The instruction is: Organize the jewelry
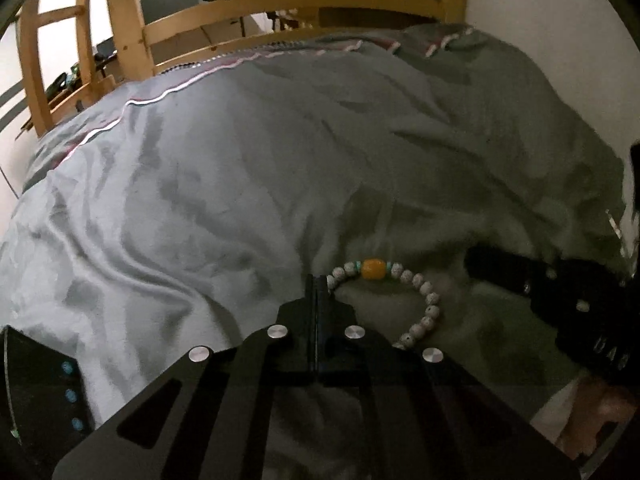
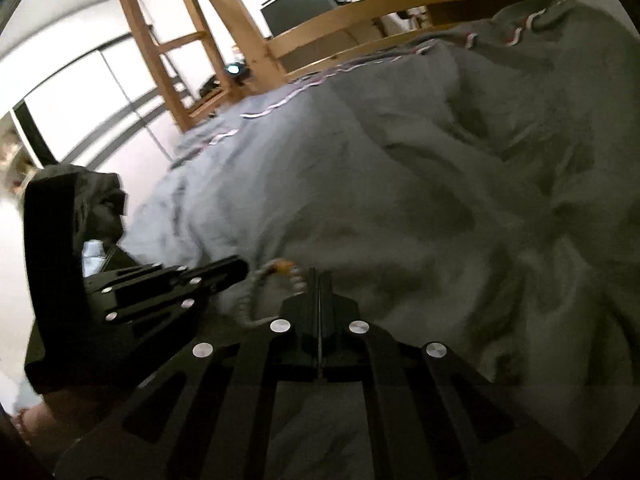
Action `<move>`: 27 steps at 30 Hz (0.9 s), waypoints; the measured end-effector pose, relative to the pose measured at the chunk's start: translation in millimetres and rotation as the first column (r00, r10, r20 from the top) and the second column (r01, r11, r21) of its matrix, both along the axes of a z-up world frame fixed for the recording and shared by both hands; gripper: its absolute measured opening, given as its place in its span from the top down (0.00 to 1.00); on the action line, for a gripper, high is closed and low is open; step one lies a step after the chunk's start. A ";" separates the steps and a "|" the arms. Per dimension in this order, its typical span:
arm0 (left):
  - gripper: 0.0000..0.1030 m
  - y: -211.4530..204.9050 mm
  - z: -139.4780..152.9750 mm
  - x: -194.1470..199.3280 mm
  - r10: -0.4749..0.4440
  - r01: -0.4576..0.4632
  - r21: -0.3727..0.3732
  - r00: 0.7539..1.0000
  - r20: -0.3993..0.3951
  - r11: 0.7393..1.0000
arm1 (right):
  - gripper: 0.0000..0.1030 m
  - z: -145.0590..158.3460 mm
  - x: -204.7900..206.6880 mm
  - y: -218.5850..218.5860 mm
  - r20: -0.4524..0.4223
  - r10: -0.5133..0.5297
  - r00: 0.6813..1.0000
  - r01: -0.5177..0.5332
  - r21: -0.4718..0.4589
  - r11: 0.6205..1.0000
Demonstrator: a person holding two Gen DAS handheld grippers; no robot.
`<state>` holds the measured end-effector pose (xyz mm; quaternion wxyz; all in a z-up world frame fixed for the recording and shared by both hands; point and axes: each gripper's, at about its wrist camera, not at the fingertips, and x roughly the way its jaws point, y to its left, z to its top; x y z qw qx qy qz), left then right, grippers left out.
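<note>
Left gripper (image 1: 316, 280) has its fingers pressed together, tips at the left end of the bead bracelet (image 1: 404, 292); whether a bead or the cord is pinched is hidden under the tips, can't tell. Bracelet lies on the grey duvet (image 1: 240, 184): pale speckled beads, one orange bead (image 1: 374, 269) flanked by small teal ones, curving right and down until the gripper body cuts it off. Right gripper (image 2: 319, 276) also clenched, tips just beside the bracelet's right side; that view is blurred, beads barely readable, so contact unclear. In the left view the right gripper shows only as a dark shape at the right edge. Bottom right there, a hand (image 1: 596, 416), partly cut off. Beyond the duvet, a wooden bed frame (image 1: 280, 4), background clutter too small to read.
</note>
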<state>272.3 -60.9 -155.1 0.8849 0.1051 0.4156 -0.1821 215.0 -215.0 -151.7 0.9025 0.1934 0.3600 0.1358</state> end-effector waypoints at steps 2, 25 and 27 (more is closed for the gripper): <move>1.00 1.3 2.8 1.2 0.006 -0.006 -0.008 1.000 -0.006 1.000 | 0.98 -0.2 1.9 8.5 -0.009 0.037 0.999 -0.037 0.011 0.999; 0.29 18.3 -6.8 7.9 0.104 -0.103 -0.036 0.994 0.022 0.994 | 0.87 -22.7 23.4 27.9 -0.088 0.104 0.991 -0.102 0.029 0.994; 0.29 22.4 -0.8 8.7 0.111 -0.108 -0.067 0.993 0.032 0.992 | 0.58 -15.9 18.2 24.8 -0.048 0.084 0.995 -0.082 0.027 0.996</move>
